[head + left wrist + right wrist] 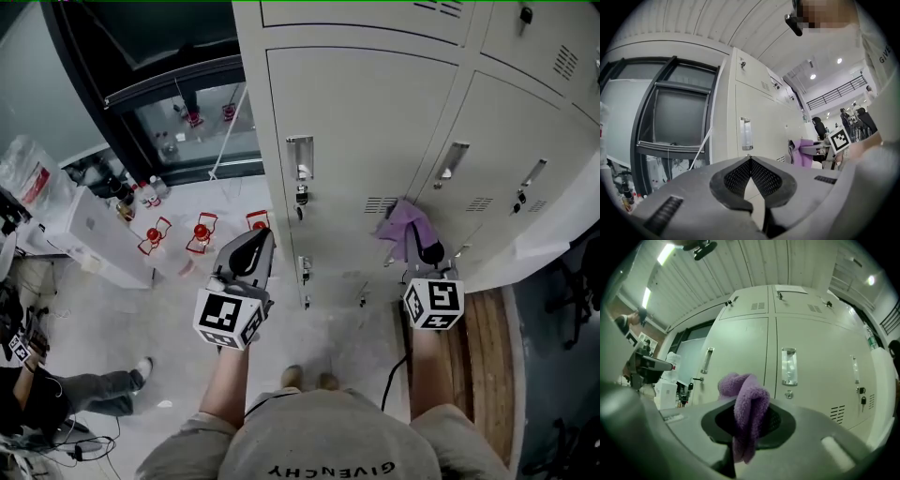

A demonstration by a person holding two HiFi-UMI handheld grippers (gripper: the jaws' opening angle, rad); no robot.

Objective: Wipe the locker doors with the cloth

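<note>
Cream metal locker doors (366, 122) stand in front of me, each with a recessed handle (300, 157) and a lock. My right gripper (424, 247) is shut on a purple cloth (405, 225), held a short way off the lower part of the middle door (815, 366); the cloth (746, 404) bunches up between the jaws. My left gripper (251, 251) is shut with nothing in it, tips meeting in the left gripper view (750, 159), pointing at the left door (759, 126). The cloth (802, 151) shows to its right.
A dark-framed glass window (187, 103) stands left of the lockers. Red-capped bottles (199, 231) and white boxes (84, 230) sit on the floor at left. A person (56, 394) crouches at lower left. A wooden pallet (483, 356) lies at right.
</note>
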